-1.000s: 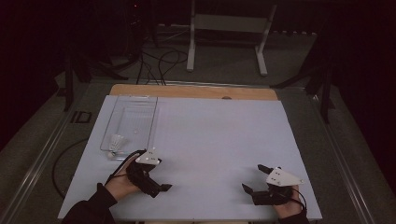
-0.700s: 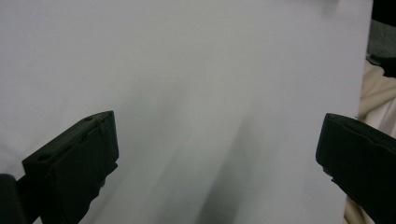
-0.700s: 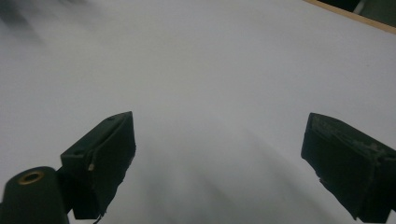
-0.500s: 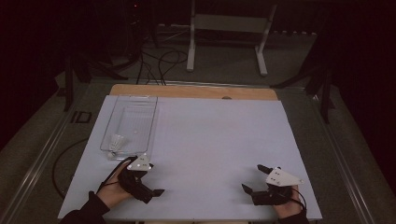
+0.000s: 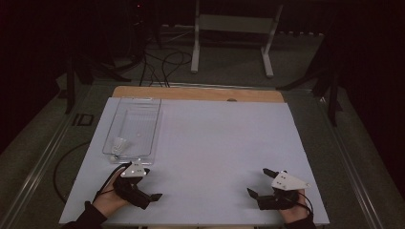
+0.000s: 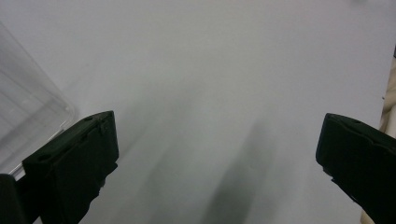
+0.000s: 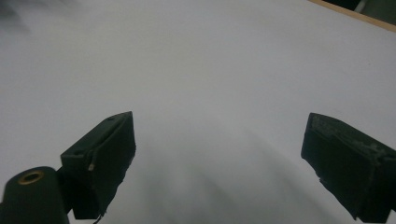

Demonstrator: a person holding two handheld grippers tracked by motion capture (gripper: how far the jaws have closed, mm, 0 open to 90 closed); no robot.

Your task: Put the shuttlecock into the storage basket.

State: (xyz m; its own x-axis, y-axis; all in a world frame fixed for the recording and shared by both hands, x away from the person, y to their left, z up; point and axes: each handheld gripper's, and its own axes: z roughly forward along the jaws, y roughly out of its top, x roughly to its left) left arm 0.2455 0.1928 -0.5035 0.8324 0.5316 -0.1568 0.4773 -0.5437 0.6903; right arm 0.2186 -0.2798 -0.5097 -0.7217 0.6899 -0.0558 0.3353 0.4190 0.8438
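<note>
Clear plastic bin (image 5: pixel 133 125) | matte white tabletop (image 5: pixel 219 152) | black blocky tongs (image 5: pixel 149 183) gaping

Tool (image 6: pixel 217 154) jaws wide apart over white table (image 6: pixel 210 70), seemingly beside clear tray (image 6: pixel 28 116).

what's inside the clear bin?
The clear bin holds one small white object at its near left corner, too small to identify. The rest of its floor looks bare. The left gripper sits just in front, jaws open, holding nothing.
</note>
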